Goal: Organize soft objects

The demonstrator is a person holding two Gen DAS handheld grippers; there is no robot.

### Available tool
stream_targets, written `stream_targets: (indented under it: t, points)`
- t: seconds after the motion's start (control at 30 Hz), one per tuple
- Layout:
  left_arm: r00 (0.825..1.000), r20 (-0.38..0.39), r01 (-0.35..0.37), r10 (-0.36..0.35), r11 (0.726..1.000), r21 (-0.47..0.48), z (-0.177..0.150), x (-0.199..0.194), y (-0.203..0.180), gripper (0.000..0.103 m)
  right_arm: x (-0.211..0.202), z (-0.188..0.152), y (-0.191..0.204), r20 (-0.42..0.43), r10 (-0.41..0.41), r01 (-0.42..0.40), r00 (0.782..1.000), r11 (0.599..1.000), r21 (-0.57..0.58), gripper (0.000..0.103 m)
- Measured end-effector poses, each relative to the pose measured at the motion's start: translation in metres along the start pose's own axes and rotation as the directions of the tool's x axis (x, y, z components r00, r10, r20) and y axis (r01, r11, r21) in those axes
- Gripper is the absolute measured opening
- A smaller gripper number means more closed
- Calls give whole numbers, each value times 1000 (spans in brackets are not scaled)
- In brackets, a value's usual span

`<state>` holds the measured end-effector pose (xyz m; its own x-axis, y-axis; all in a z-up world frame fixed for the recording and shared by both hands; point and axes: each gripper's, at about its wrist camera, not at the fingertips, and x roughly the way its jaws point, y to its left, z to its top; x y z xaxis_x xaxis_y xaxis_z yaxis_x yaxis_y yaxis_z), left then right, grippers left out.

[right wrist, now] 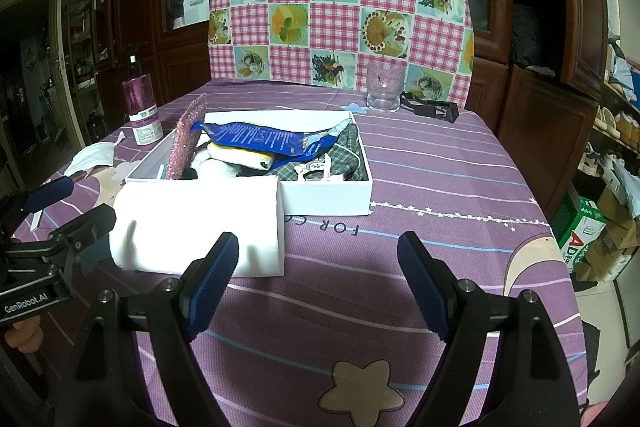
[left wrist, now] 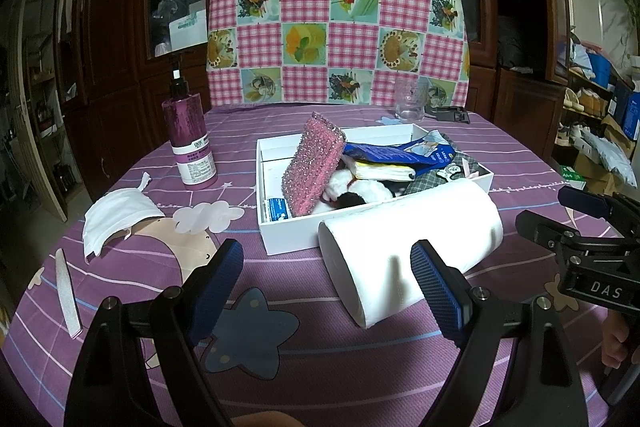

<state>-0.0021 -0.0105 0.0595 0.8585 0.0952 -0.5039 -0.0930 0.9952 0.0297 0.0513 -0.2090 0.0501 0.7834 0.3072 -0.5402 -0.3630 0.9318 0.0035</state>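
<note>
A white box on the purple tablecloth holds a pink sponge standing on edge, a blue packet, a black-and-white plush, and grey checked cloth. A white paper roll lies against the box's near wall. A white face mask lies left of the box. My left gripper is open and empty, just before the roll. My right gripper is open and empty, right of the roll.
A purple pump bottle stands at the left. A nail file lies at the near left. A clear glass and a black clip sit at the back. Cabinets and a checked cloth stand behind.
</note>
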Motion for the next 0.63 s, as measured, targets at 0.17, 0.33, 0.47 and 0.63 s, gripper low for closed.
stream_targets:
  t: [0.17,0.33,0.47,0.63]
  points:
    - [1000,-1,0,0,1000,0,0,0,0,87,0,0,0,0,0,0,1000,1000,0,82]
    - [1000,-6,-1,1,1000,2,0,1,-1,87,0,0,0,-2,0,0,1000,1000,-1,82]
    - [1000,-12,11,-11,1000,-4,0,2,0,87,1,-1,0,-3,0,0,1000,1000,-1,82]
    - [1000,-25,9,-10,1000,-16,-1,5,2,87,2,-2,0,-9,-1,1,1000,1000,6,82]
